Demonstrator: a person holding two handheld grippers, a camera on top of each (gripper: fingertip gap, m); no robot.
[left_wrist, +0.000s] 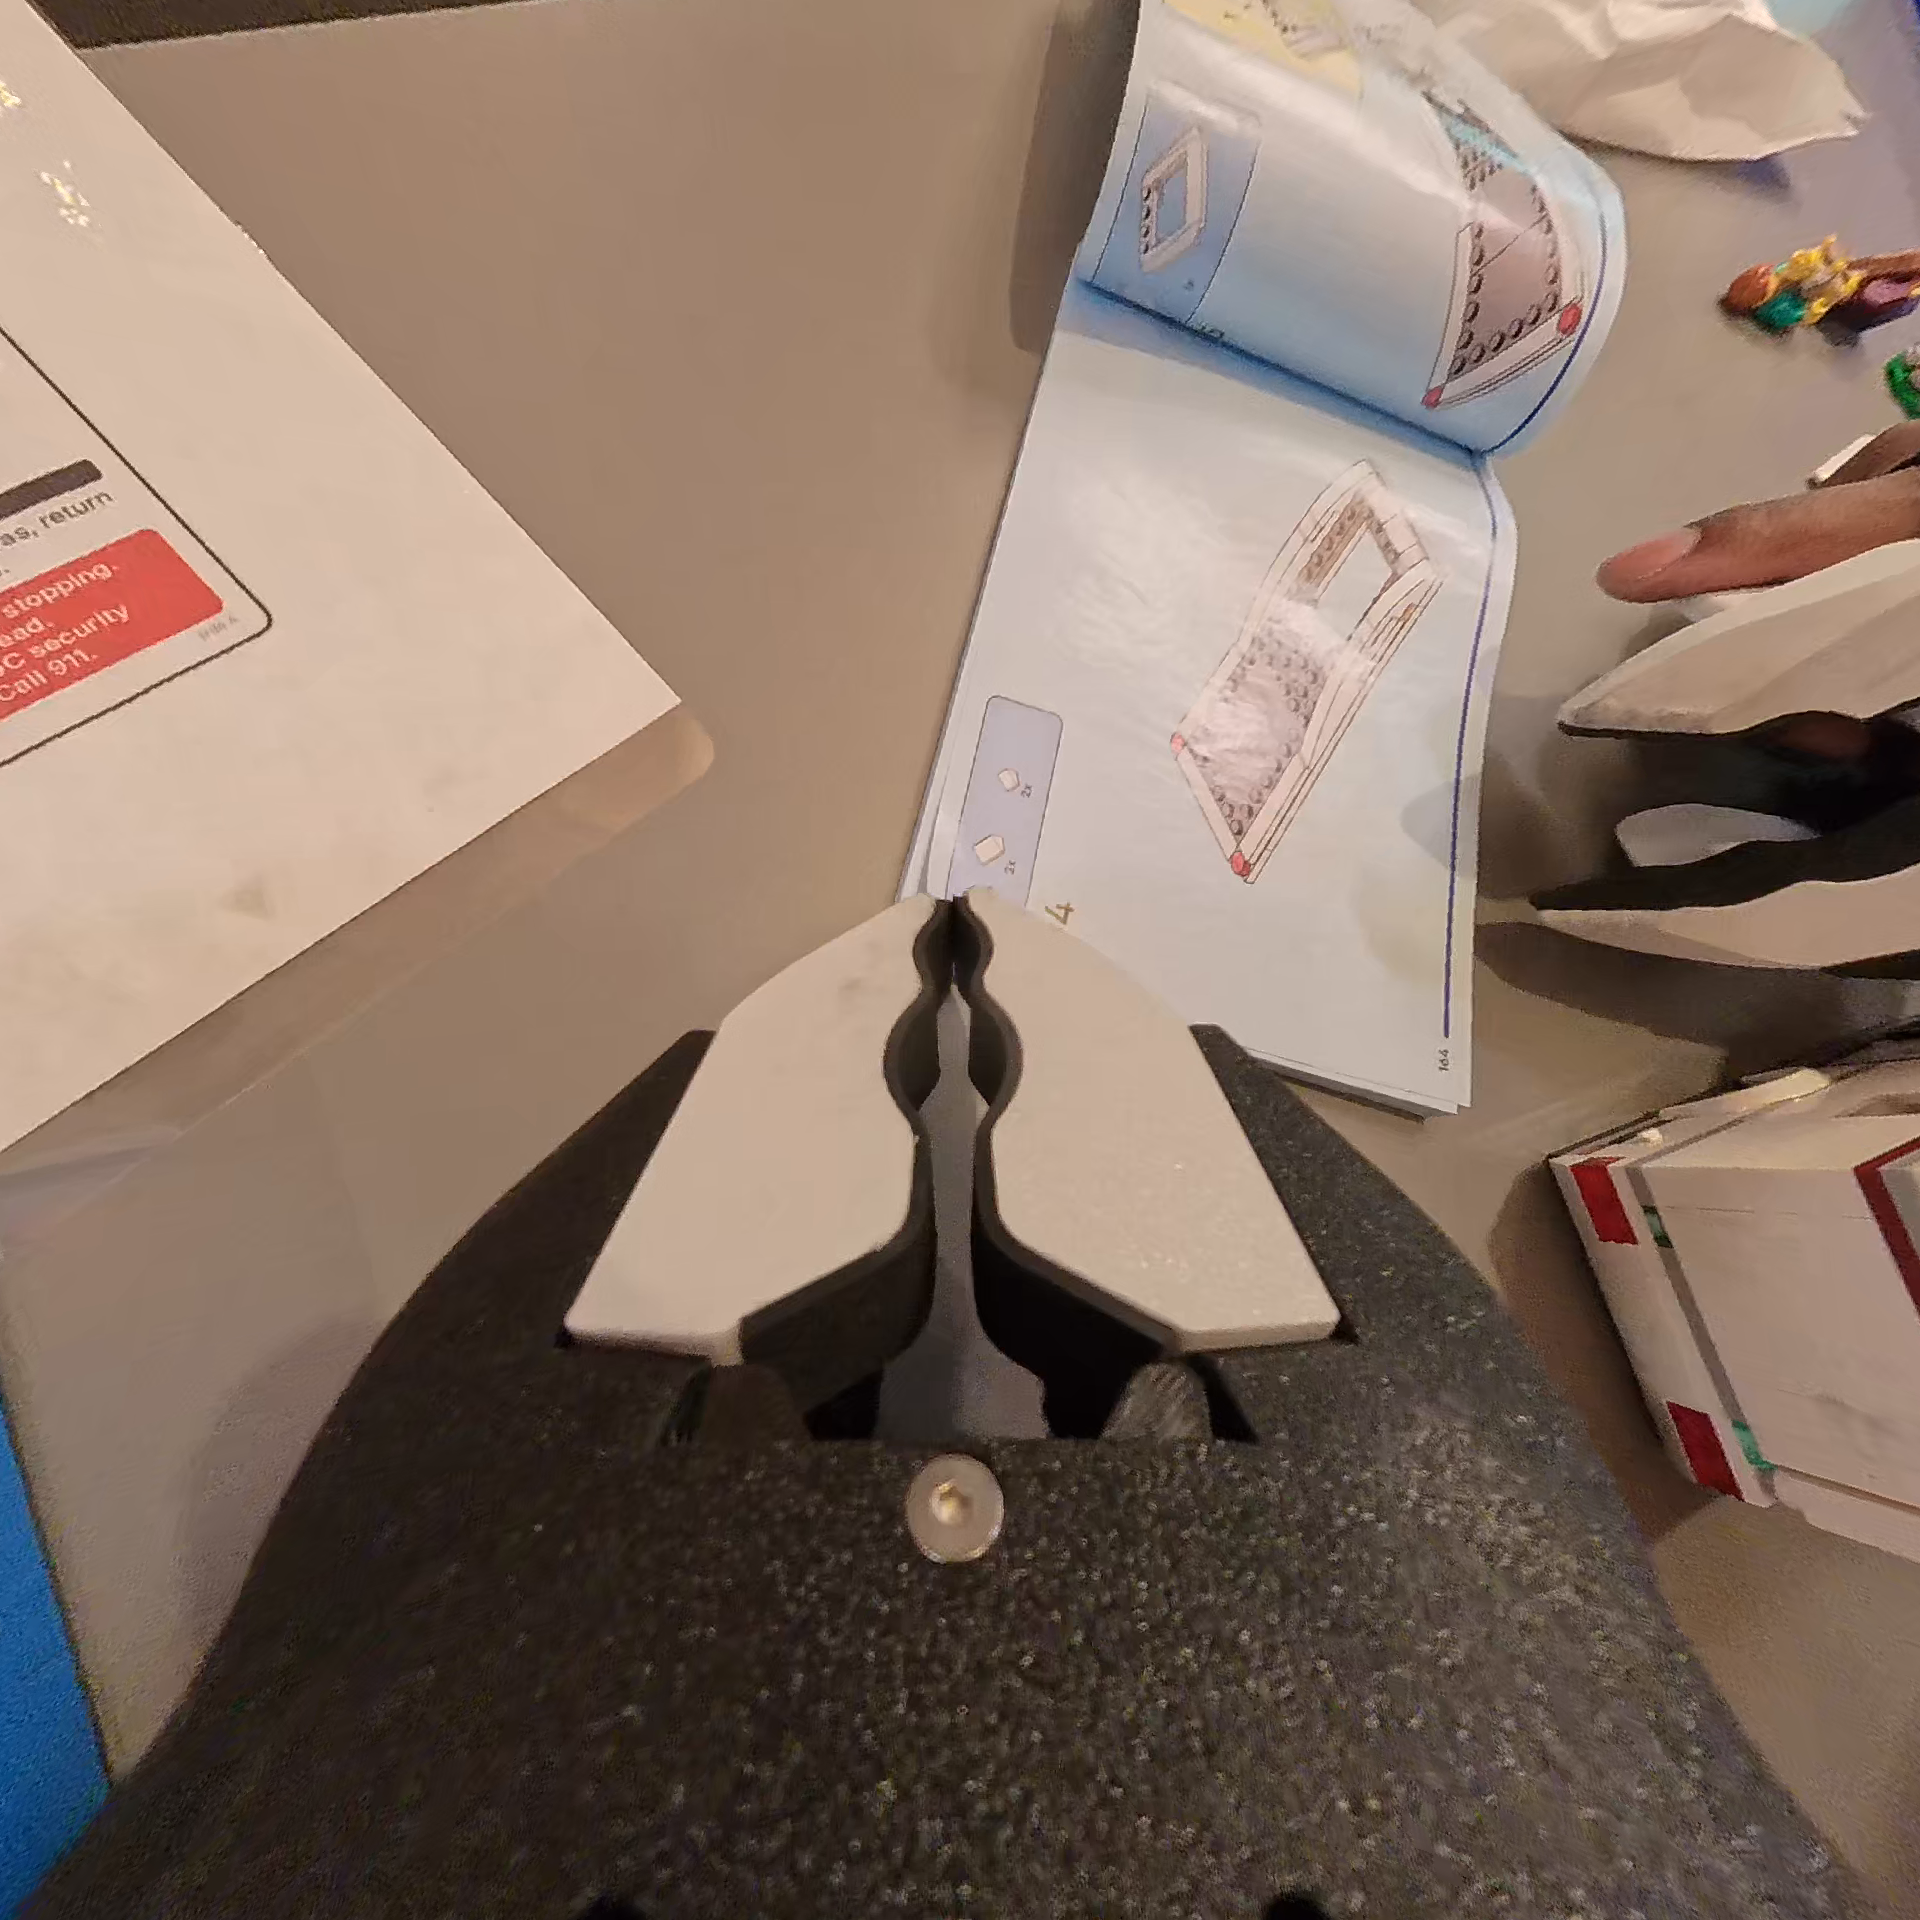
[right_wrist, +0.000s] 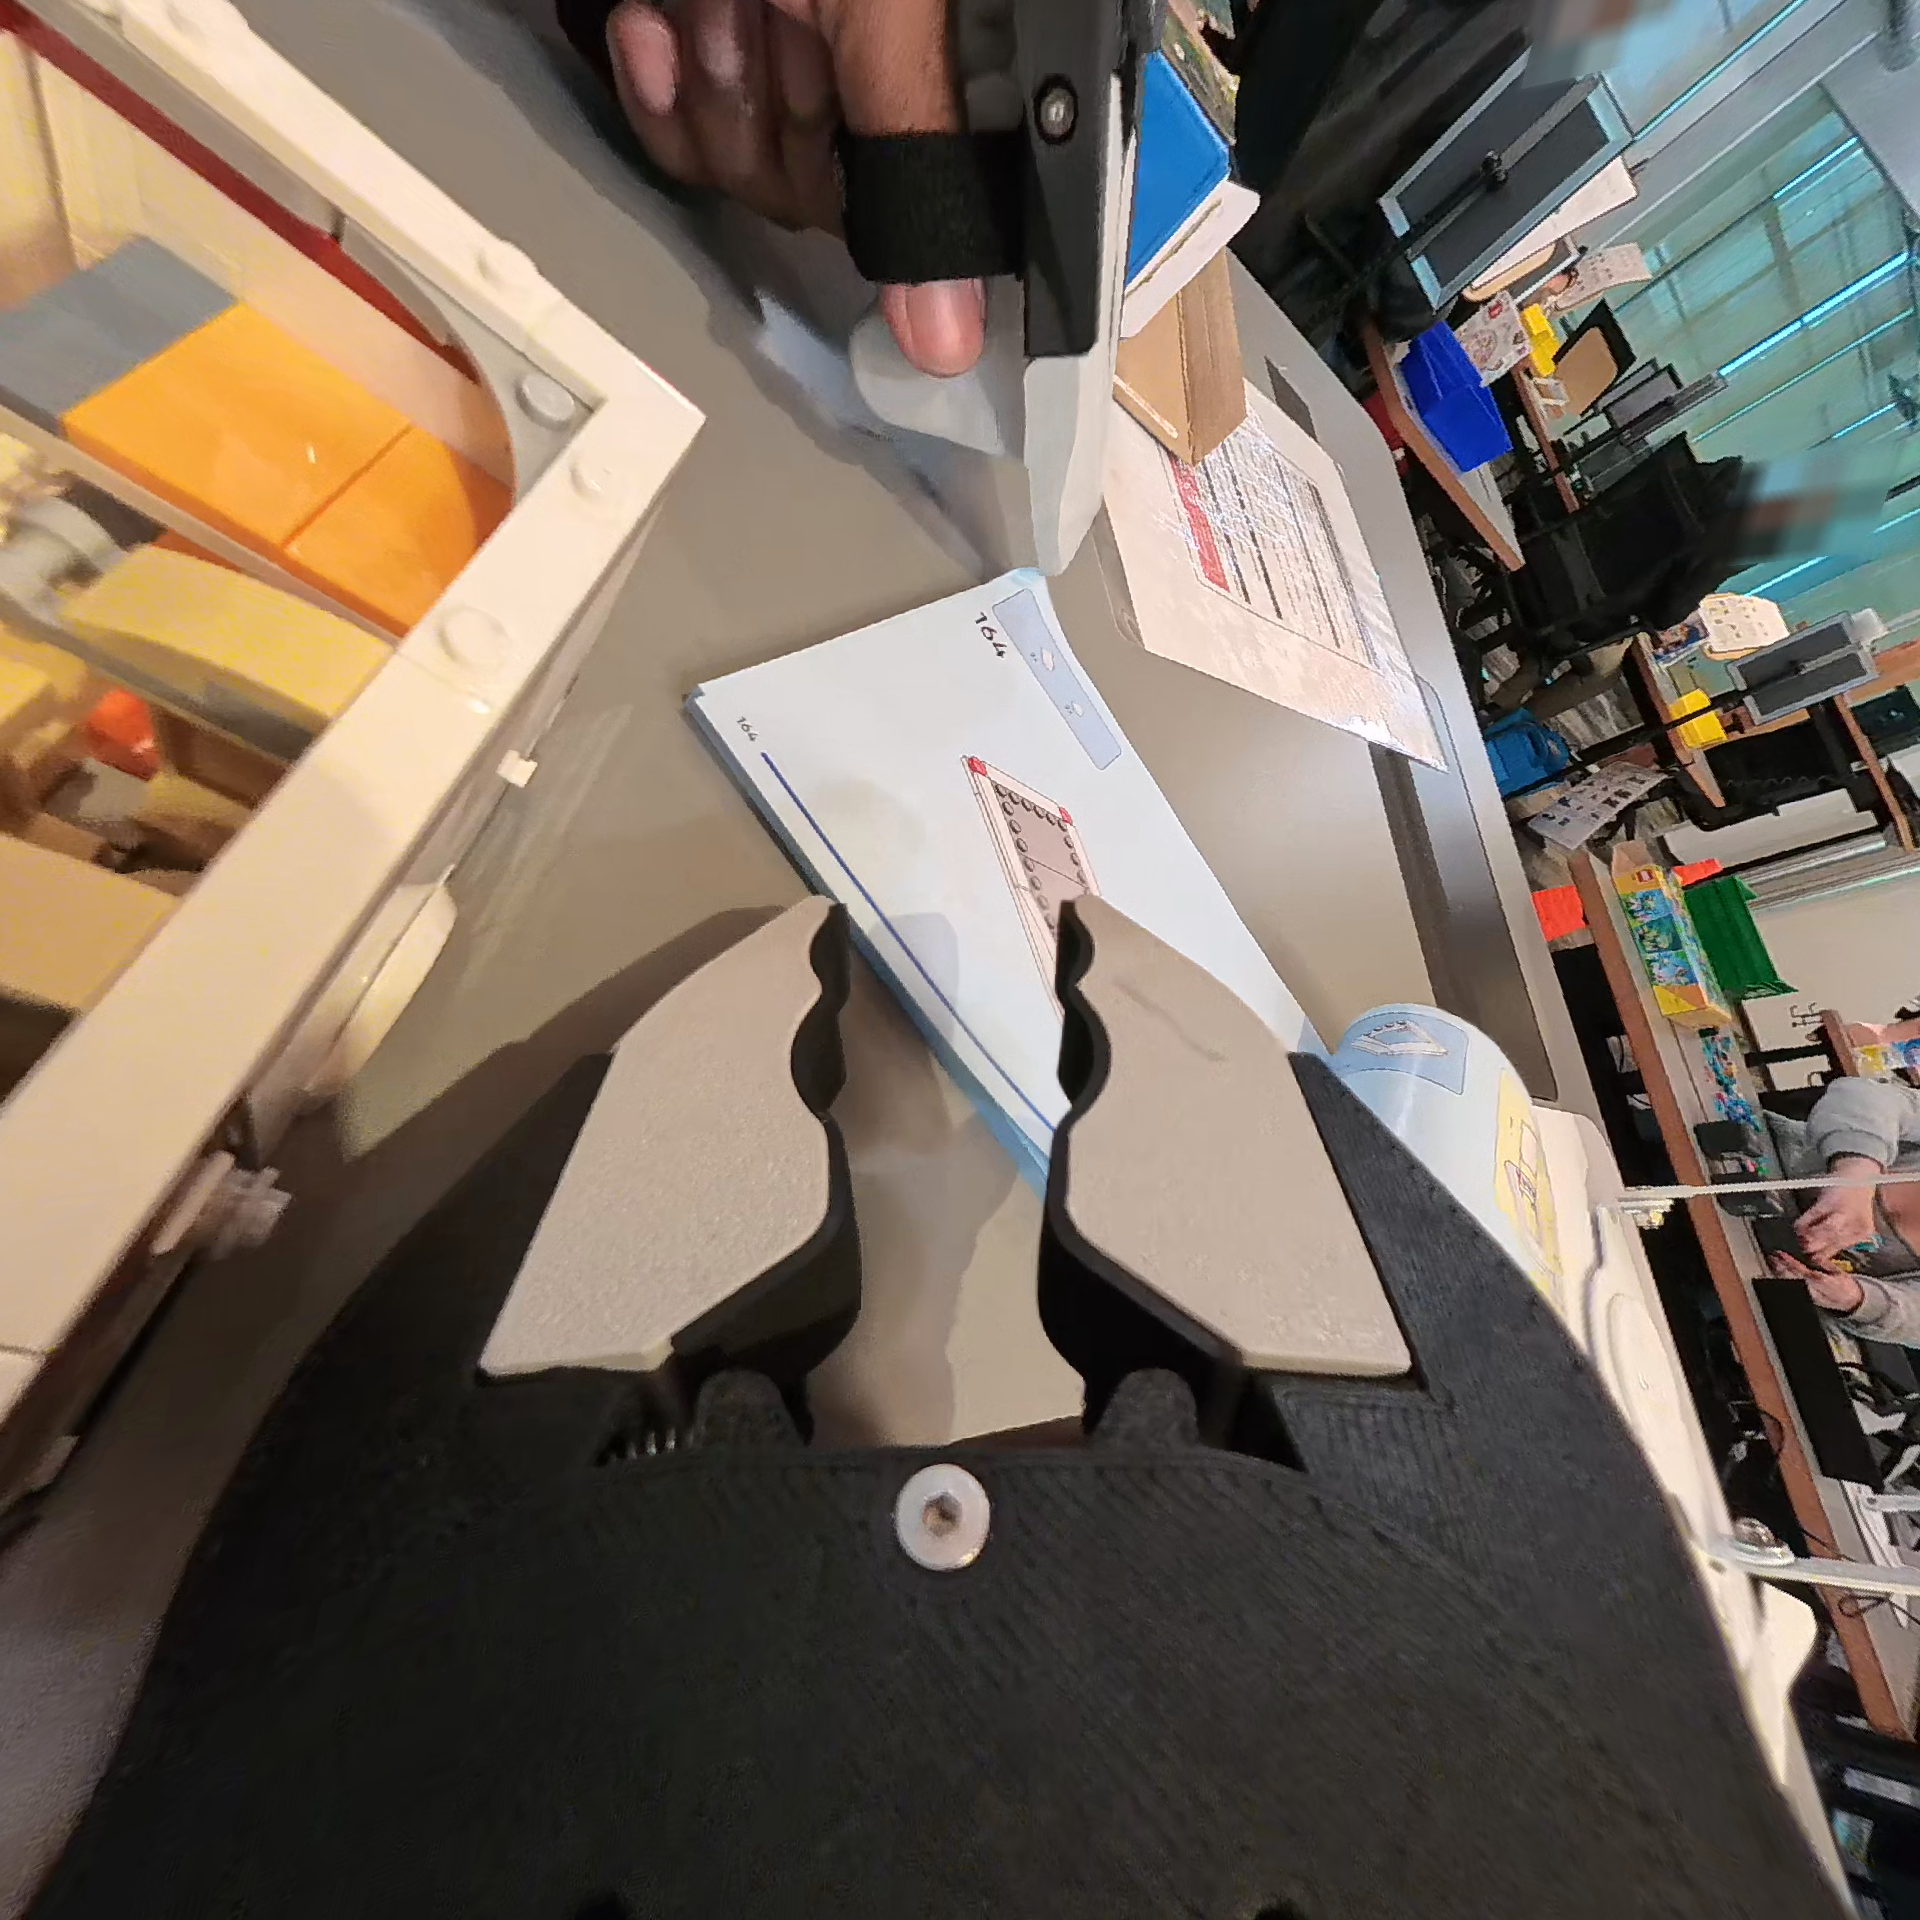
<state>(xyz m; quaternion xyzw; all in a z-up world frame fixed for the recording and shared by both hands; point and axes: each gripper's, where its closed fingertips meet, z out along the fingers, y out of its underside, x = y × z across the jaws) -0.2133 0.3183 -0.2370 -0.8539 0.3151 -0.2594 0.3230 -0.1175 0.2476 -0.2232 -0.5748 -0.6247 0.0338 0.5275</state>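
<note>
Workshop (desks (right_wrist: 1704, 1060), parts bins (right_wrist: 1455, 400))

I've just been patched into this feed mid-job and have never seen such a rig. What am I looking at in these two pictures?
There is no robot arm here. A person holds a two-finger gripper in each hand, and each picture comes from a camera on one gripper, looking along its fingers. The left gripper is shut, its tips at the corner of an open light-blue instruction booklet. I cannot tell whether a page is pinched. The right gripper is open over the same booklet, with nothing in its grasp. On the grey table also lie a laminated sheet and a white brick-built model.
</note>
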